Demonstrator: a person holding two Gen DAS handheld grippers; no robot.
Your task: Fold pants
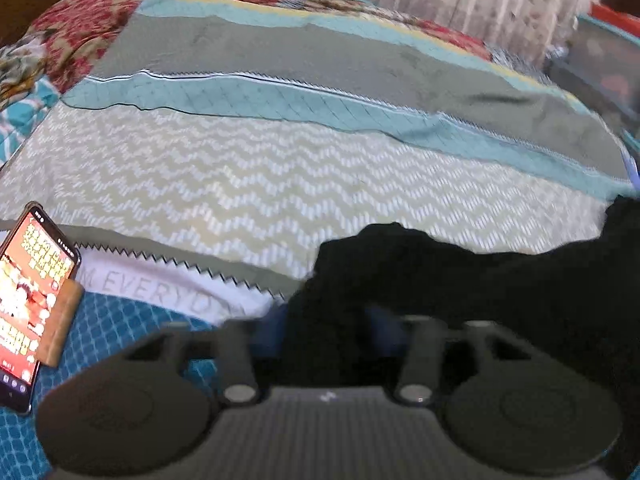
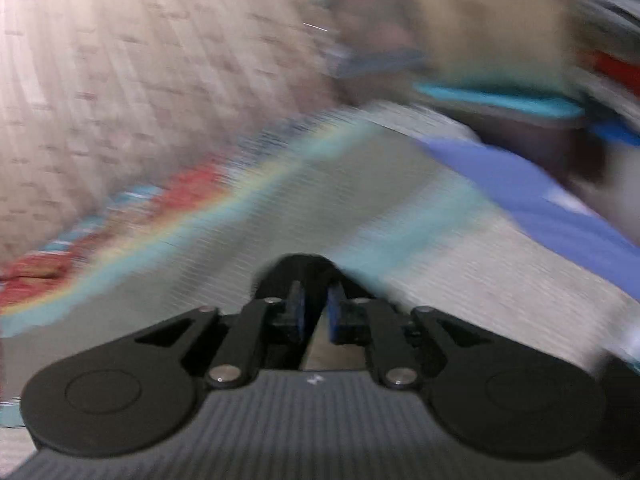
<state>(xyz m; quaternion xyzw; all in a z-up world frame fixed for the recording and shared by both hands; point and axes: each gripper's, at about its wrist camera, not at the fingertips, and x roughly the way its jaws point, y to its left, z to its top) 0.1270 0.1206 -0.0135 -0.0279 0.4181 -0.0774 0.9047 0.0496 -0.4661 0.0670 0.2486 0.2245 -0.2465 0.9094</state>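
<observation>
Two grippers are in play, and only one grip is readable. The left gripper (image 1: 324, 320) has black pants (image 1: 460, 280) bunched between its blue pads, the jaws wide apart around the cloth; whether they truly pinch it I cannot tell. The right gripper (image 2: 318, 310) has its pads nearly together with a narrow gap, a dark fold arching just beyond the tips; its view is badly smeared, so a hold there is unclear.

Pants lie at the bed's (image 1: 280, 184) near edge, trailing toward its right side. A phone (image 1: 32, 304) stands propped at the near left corner.

Risks, as I judge them: a loose left grip lets the cloth slip; a fast swing leaves the fold crooked; dragged cloth could topple the phone.
</observation>
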